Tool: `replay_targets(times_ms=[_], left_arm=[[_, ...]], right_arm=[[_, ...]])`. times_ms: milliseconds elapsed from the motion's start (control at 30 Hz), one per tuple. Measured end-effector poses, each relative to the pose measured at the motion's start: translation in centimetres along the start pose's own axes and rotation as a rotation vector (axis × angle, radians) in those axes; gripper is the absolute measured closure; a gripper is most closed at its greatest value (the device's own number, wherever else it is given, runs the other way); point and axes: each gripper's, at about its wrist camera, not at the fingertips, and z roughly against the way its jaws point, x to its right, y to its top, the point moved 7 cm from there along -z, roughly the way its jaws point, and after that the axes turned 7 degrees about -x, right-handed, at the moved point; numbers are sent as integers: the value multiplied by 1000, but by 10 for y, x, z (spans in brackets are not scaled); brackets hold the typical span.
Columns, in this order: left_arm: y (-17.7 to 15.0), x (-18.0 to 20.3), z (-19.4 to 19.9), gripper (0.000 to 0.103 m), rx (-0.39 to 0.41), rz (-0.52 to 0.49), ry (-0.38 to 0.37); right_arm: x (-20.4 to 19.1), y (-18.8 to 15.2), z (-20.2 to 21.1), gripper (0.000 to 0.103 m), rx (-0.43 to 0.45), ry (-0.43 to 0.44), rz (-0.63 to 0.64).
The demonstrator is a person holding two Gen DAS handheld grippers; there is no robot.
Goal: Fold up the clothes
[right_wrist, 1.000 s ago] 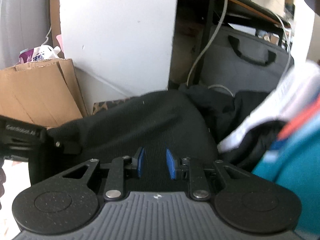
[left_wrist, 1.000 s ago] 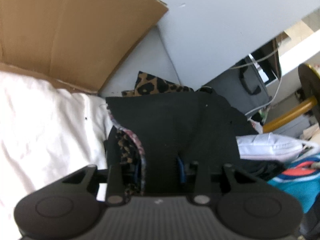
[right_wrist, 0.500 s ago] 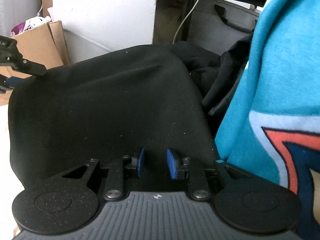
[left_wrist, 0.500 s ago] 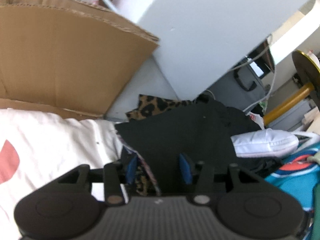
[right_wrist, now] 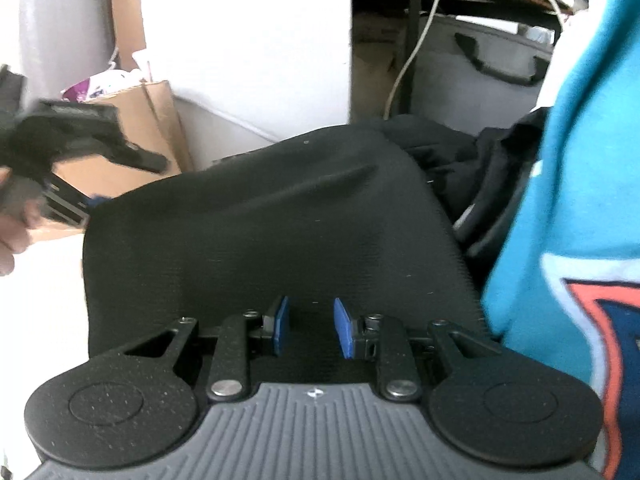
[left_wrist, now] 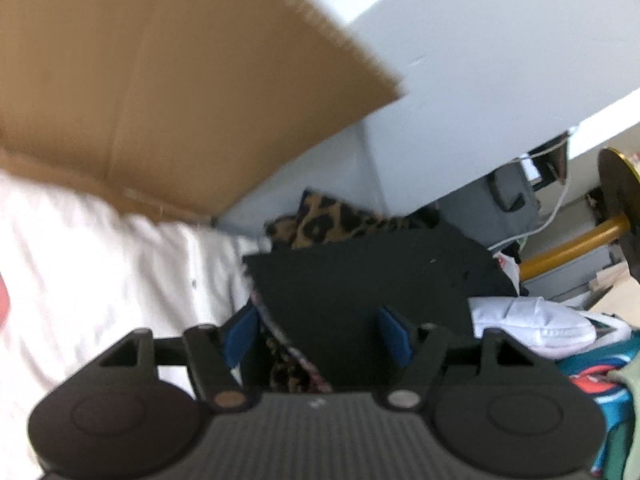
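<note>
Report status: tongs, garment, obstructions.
Left tongs just opening, black garment between, unpressed. Right tongs seemingly clamped on its edge. Teal garment crowds right side.

The left gripper (left_wrist: 318, 330) is black plastic. Its body has a grey ribbed part in the middle with a tiny white mark at twelve o'clock on it. A big round black disc sits at nine o'clock and another at three o'clock. Two black bars run up to the fingers, each with a shiny round screw at its base. The pads (left_wrist: 394, 334) are bright blue.

The right gripper (right_wrist: 310, 328) looks the same: grey ribs, two speckled black discs, silver screws, blue pads (right_wrist: 344, 330). A bare hand (right_wrist: 14, 224) shows at nine o'clock.
</note>
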Motion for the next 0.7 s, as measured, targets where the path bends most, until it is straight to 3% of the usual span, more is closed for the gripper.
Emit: replay_targets(times_ms=[100,167,200,267,300,433,500,567,700], left_arm=[[-5,-7,-10,36,-17,73,-50],[-4,-6,-8,64,10,72,-76],[-2,-4,-6,70,28,53,-64],[3,0,-1,96,57,-1,-29],[6,1,2,99,70,-28,-9],[19,-4,16,98,125,-52,72],[22,-3,22,98,144,-96,160],[23,1,32,90,168,-148,227],[20,16,49,89,160,-194,196]], right_arm=[[-3,-1,0,70,4,3,3],[-4,-1,1,70,6,8,-4],[-4,-1,1,70,8,15,-10],[-6,1,5,69,29,11,-8],[-8,2,6,69,39,15,-3],[-20,6,6,68,51,39,19],[-24,6,3,68,49,30,36],[-22,5,2,66,52,6,44],[-8,0,3,65,65,-73,38]])
